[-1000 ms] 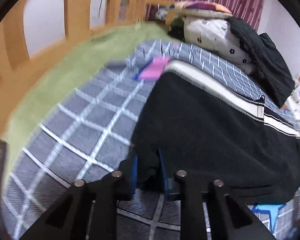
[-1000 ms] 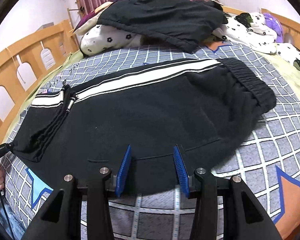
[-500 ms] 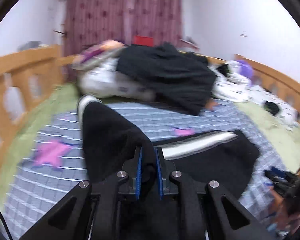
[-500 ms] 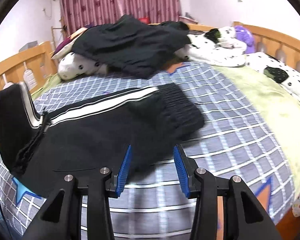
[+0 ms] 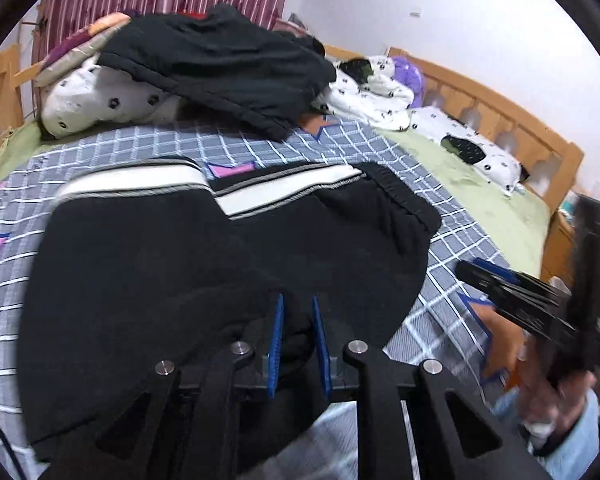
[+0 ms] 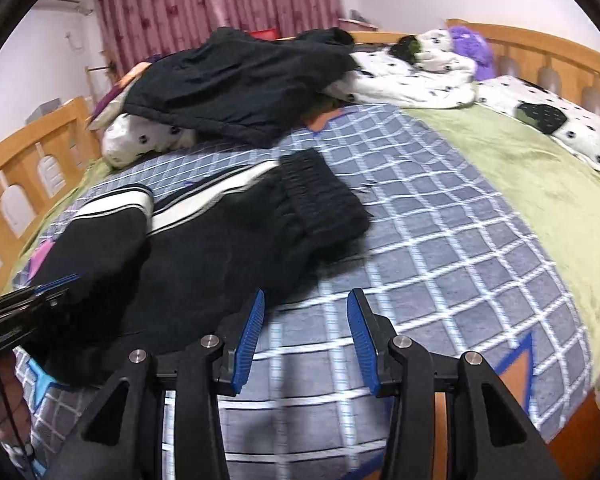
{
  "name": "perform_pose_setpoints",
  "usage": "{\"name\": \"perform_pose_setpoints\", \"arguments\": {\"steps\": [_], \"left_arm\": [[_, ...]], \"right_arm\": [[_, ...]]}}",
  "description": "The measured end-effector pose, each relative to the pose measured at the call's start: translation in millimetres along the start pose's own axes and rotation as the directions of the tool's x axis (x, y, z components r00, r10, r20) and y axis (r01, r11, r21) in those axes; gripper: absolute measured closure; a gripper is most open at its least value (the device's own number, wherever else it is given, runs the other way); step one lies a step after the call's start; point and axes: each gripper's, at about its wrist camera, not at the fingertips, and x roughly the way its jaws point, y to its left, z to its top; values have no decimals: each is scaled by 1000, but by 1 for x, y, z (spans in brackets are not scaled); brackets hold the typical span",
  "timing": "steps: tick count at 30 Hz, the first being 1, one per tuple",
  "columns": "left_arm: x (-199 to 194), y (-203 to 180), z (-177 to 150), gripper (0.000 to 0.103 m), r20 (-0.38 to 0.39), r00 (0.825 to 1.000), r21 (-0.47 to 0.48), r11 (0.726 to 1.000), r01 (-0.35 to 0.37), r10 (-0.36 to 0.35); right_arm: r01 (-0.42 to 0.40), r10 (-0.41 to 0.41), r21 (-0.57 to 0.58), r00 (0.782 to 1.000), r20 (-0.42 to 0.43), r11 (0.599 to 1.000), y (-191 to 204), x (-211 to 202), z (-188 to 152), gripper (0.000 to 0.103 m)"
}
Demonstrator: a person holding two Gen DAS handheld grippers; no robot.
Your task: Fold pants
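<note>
The black pants (image 5: 160, 272) with a white side stripe (image 5: 284, 196) lie on the checked blanket, their leg end folded over the upper part. My left gripper (image 5: 298, 308) is shut on the black leg fabric above the fold. In the right wrist view the pants (image 6: 204, 248) lie left of centre, waistband (image 6: 320, 196) to the right. My right gripper (image 6: 306, 308) is open and empty over the blanket just right of the pants' edge. It also shows at the right of the left wrist view (image 5: 500, 284).
The grey-blue checked blanket (image 6: 440, 240) covers a green sheet (image 6: 540, 184). A pile of dark clothes (image 6: 240, 76) and spotted pillows (image 6: 420, 72) lies at the head. Wooden bed rails (image 6: 28, 160) stand at left and right. The bed's front edge is near my right gripper.
My left gripper has carried the leg end up and over toward the waistband, laying it on the pants. My right gripper has drawn back and to the right, off the fabric.
</note>
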Motion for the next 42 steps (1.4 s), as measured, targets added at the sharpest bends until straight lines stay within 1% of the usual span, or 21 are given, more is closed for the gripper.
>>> {"name": "perform_pose_setpoints", "arguments": {"steps": [2, 3, 5, 7, 9, 11, 13, 16, 20, 22, 25, 26, 27, 28, 29, 31, 33, 35, 38, 40, 42], "left_arm": [[-32, 21, -8, 78, 49, 997, -4, 999, -53, 54], [-45, 32, -11, 74, 66, 995, -11, 997, -76, 76], [-68, 54, -25, 59, 92, 989, -26, 993, -117, 119], [-82, 77, -42, 51, 86, 979, -48, 982, -184, 187], [-88, 97, -60, 50, 57, 972, -84, 972, -221, 226], [-88, 114, -79, 50, 4, 975, -130, 967, -221, 223], [-84, 125, -98, 50, -39, 978, -179, 962, -208, 204], [-76, 129, -114, 50, -54, 982, -218, 958, -186, 179], [-59, 125, -117, 50, -65, 987, -239, 958, -157, 146], [-48, 121, -113, 50, -59, 988, -246, 957, -155, 145], [-33, 117, -107, 50, -45, 985, -251, 952, -175, 169], [-30, 116, -105, 54, -39, 981, -252, 948, -195, 191], [-27, 114, -103, 67, -31, 975, -251, 943, -219, 218], [-21, 111, -101, 81, -35, 975, -244, 945, -220, 218], [-20, 109, -99, 83, -36, 973, -240, 943, -232, 230], [-21, 97, -94, 83, -14, 966, -220, 942, -255, 258], [-24, 84, -88, 83, 12, 966, -184, 950, -253, 260], [-26, 64, -78, 74, 54, 972, -126, 967, -221, 230], [-26, 28, -63, 71, 108, 972, -5, 978, -208, 207], [-16, 10, -57, 70, 94, 978, 43, 981, -190, 185], [-5, 4, -59, 70, 56, 983, 54, 983, -176, 173]], "right_arm": [[-77, 77, 6, 997, -17, 997, 13, 4, 1, 60], [-150, 150, 13, 988, -31, 989, 23, 8, 2, 60], [-249, 251, 37, 966, -62, 968, 41, 17, 7, 58], [-324, 328, 58, 940, -95, 944, 59, 27, 10, 55], [-363, 369, 69, 919, -139, 929, 81, 40, 10, 55], [-386, 395, 81, 902, -177, 919, 96, 52, 11, 55], [-411, 428, 123, 876, -222, 903, 108, 66, 9, 55], [-427, 467, 194, 839, -278, 883, 119, 89, 5, 55], [-439, 493, 226, 808, -324, 869, 132, 114, 2, 56], [-463, 517, 233, 787, -338, 855, 138, 121, 3, 73], [-493, 532, 199, 782, -326, 847, 140, 118, 9, 83], [-505, 538, 188, 782, -315, 843, 140, 116, 13, 84], [-515, 543, 171, 786, -295, 840, 138, 110, 17, 85], [-525, 544, 146, 795, -269, 839, 136, 103, 22, 85], [-532, 546, 124, 803, -241, 838, 133, 97, 27, 85], [-537, 542, 79, 822, -175, 840, 121, 79, 42, 86], [-531, 532, 39, 841, -100, 847, 100, 61, 60, 86], [-510, 510, 7, 859, -38, 860, 79, 45, 75, 87], [-458, 459, -29, 887, 58, 889, 44, 19, 88, 87], [-416, 416, -23, 905, 89, 909, 20, 15, 85, 87], [-383, 380, 37, 922, 74, 923, -9, 26, 73, 87]]}}
